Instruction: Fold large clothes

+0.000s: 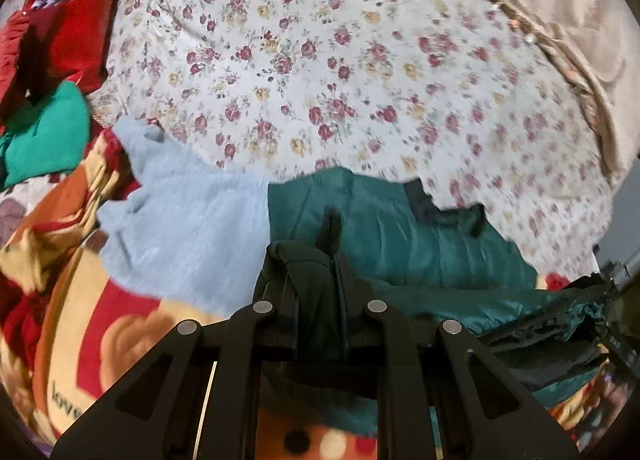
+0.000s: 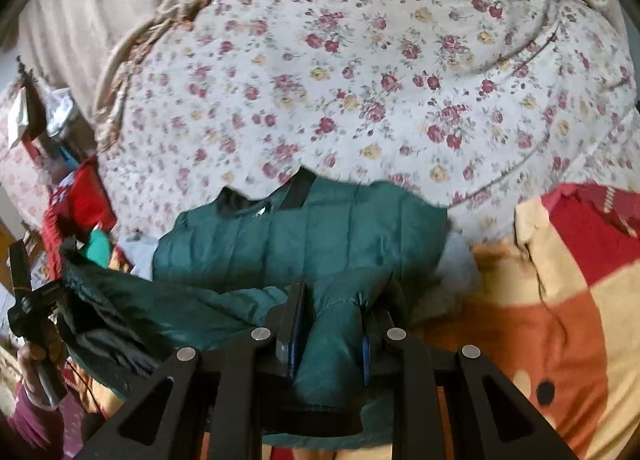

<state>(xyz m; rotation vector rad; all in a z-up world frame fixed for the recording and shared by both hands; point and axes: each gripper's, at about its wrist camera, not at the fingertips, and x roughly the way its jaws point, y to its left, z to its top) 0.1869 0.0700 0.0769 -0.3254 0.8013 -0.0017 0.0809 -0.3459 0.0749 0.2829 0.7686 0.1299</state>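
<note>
On the flowered bedspread your green jacket lies straight ahead, its near edge stretched sideways between you, with the left gripper and the right gripper each clenched on it.

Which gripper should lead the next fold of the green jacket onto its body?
Right, probably. The right gripper clamps a thick quilted fold directly in front of the flat part of the green jacket. The left gripper holds a thin dark edge off to the side, beside the blue sweater.
</note>
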